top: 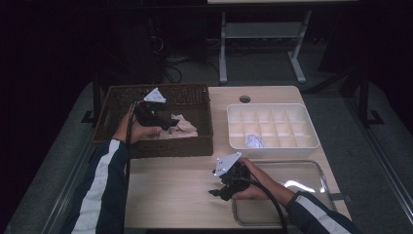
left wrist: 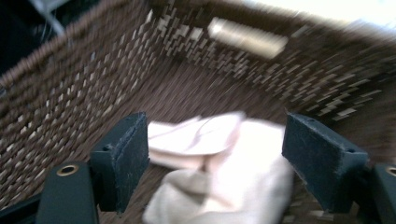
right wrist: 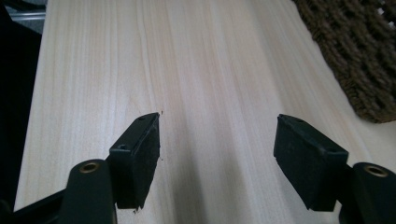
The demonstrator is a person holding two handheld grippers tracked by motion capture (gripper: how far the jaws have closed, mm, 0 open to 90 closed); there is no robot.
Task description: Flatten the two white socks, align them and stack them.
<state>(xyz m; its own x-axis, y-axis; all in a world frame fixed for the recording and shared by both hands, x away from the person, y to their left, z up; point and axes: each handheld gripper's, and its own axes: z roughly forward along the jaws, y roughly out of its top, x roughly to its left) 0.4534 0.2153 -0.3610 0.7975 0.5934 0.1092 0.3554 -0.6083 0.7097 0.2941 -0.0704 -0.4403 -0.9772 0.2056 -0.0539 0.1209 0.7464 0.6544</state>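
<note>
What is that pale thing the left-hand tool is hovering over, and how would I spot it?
Find the dark brown wicker basket at the table's left. On its floor lies a crumpled cream cloth, right under the open left gripper. It is the lone pale, soft thing in the basket; the other white wad sits in the divided white tray.

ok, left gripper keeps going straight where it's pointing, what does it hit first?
Most likely the pale cloth lying in the wicker basket. The left gripper is open and aimed right at it; depth is hard to judge in the blur.

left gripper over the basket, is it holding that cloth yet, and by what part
Nothing held: the left gripper is open above the cloth, pads clear of it.
</note>
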